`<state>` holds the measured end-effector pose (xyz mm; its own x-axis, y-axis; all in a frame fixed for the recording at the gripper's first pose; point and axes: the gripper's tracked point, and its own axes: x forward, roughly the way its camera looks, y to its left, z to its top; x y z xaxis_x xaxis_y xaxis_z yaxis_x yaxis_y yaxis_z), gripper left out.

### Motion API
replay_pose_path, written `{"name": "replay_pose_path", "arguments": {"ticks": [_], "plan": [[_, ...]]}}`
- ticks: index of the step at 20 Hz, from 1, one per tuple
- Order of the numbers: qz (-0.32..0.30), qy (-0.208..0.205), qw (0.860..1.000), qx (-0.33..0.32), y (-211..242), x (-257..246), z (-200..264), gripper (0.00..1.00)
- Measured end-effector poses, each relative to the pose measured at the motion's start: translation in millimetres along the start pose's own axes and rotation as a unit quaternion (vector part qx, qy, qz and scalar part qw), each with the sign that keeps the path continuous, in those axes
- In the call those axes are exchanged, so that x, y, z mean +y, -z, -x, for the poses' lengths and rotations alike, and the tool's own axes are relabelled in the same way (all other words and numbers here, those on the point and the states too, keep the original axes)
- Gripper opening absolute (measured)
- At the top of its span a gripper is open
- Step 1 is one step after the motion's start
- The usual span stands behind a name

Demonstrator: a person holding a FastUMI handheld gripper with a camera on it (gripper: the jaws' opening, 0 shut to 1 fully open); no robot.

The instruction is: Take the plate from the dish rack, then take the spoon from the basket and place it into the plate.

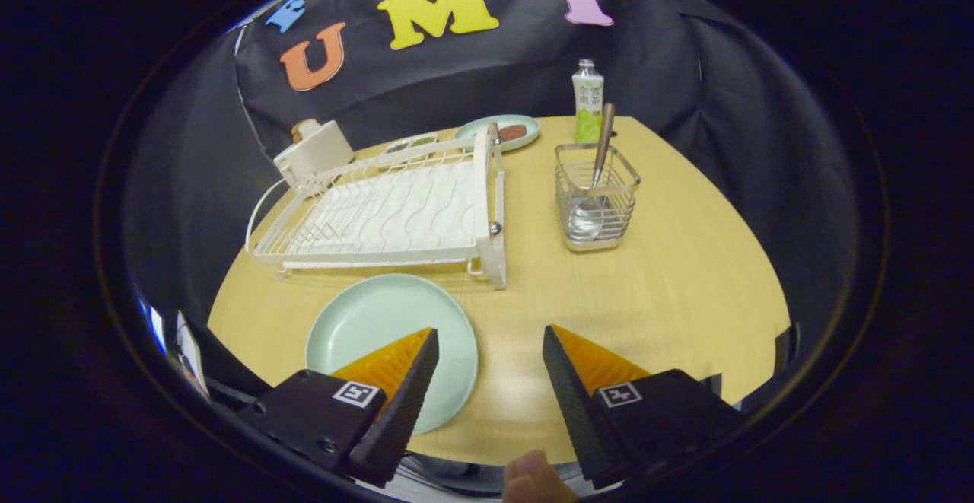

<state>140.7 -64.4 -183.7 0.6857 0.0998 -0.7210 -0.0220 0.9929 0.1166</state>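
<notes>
Worktop (685,259) of pale wood carries everything I need, so I go down from the biggest thing to the smallest. Next in size is the white wire dish rack (388,214), standing beyond my fingers toward the booth wall, with no plate in its slots. Just in front of it the round pale-green plate (380,320) lies flat on the worktop, so I judge step 1 done; part of the plate sits under one of my fingers.

My hand-held gripper (491,343) hovers with its 2 fingers spread well apart and nothing between them but bare wood. A fingertip of mine (533,476) shows behind them.

Smaller again is the square silver wire basket (596,198), beside the rack and well ahead of my fingers. In it stands the metal spoon with a brownish handle (599,160), bowl down at the basket floor, handle up and leaning slightly away from the rack. Its long axis runs nearly upright.

Step 2 is in hand, as I judge it. My next move calls for reaching forward to the basket, closing on the handle above the rim, lifting straight up along that axis to clear the wires, then carrying it back to the plate.

Behind stand a green-and-white bottle (587,100), a second plate with food (502,132) and a cream dispenser (313,151).
</notes>
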Motion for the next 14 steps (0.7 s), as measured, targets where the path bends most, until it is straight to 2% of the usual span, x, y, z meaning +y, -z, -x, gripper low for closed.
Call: {"name": "replay_pose_path", "arguments": {"ticks": [1,4,7,11,14], "plan": [[-0.001,0.002,1.0,-0.02,-5,-3,1,0.92],[-0.026,-0.031,0.996,-0.081,-24,-12,4,0.98],[-0.036,-0.009,0.993,-0.115,-46,-44,-3,0.99],[-0.012,0.017,0.99,-0.136,-80,-77,-18,0.98],[0.011,0.016,0.986,-0.163,-114,-84,-31,0.98]]}}
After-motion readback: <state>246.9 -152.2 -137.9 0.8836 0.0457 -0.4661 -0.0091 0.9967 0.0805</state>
